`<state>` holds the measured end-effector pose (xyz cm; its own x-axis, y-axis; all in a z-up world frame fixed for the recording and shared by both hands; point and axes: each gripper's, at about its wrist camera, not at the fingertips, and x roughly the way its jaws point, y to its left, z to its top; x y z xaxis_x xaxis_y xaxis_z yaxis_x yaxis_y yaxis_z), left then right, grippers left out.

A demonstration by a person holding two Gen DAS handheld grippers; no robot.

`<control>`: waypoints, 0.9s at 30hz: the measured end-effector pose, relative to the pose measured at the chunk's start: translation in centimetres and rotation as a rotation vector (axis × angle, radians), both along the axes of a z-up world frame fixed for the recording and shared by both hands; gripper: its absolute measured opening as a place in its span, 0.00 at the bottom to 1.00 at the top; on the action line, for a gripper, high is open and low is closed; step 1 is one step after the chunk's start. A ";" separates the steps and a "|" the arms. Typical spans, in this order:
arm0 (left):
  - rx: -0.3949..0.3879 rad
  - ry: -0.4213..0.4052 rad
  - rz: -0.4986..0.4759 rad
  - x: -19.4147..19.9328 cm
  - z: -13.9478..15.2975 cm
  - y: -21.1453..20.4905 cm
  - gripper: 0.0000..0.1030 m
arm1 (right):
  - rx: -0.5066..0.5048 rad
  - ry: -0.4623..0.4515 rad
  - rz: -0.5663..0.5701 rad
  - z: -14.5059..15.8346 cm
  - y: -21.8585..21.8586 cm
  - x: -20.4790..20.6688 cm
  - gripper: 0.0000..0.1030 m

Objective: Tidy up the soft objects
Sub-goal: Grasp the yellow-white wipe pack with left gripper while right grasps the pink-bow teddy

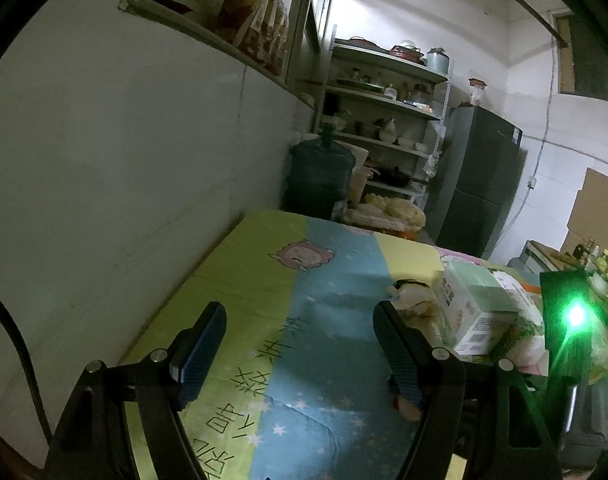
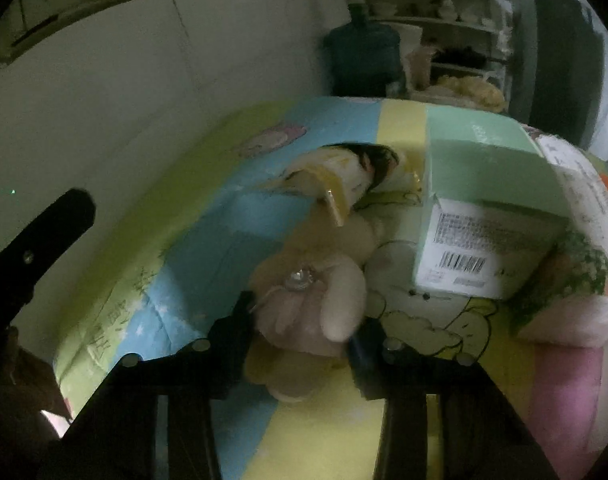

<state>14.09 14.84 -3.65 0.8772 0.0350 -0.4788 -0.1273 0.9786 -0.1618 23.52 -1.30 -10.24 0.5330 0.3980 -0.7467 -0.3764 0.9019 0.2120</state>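
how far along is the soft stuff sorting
Early, by the look of it. Nothing looks sorted yet: the doll and green box lie heaped on the sheet. In hand: the right gripper has its fingers either side of the pink plush toy, apparently gripping it. The left gripper is open over bare sheet. Left: moving the plush, then the rest of the pile.

The left claw (image 1: pixel 300 344) points forward and slightly down, its two ribbed fingers (image 1: pixel 202 354) spread wide apart with nothing between them. The right claw (image 2: pixel 300 328) tilts more steeply down; its dark fingers (image 2: pixel 240 320) stand on either side of a plush toy (image 2: pixel 304 312), pressing into its soft body.
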 end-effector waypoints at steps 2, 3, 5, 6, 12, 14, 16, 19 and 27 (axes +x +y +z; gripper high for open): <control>-0.010 0.006 -0.023 0.2 0.1 0.0 0.73 | -0.003 -0.001 0.015 0.0 0.0 -0.6 0.38; -0.006 0.009 -0.035 0.4 0.2 -0.2 0.73 | 0.007 0.003 0.023 0.1 -0.1 -0.9 0.37; 0.011 0.013 -0.054 0.6 0.3 -0.7 0.73 | 0.031 0.017 0.037 0.2 -0.7 -1.5 0.37; 0.019 0.011 -0.071 0.7 0.4 -1.0 0.73 | 0.045 0.026 0.045 0.2 -1.2 -1.9 0.37; 0.000 0.034 -0.262 3.1 0.8 -3.5 0.73 | 0.083 0.035 0.067 1.1 -4.1 -5.1 0.37; 0.003 0.053 -0.300 4.3 0.6 -4.6 0.73 | 0.078 0.019 0.064 1.6 -5.2 -6.2 0.37; -0.006 0.084 -0.332 5.9 0.2 -5.6 0.73 | 0.073 0.000 0.060 2.0 -5.8 -7.1 0.37; 0.001 0.134 -0.336 7.5 -0.7 -6.9 0.73 | 0.072 -0.017 0.054 2.4 -6.5 -7.8 0.37; 0.004 0.251 -0.266 11.5 -3.2 -9.0 0.73 | 0.109 -0.024 0.048 2.7 -7.9 -8.9 0.37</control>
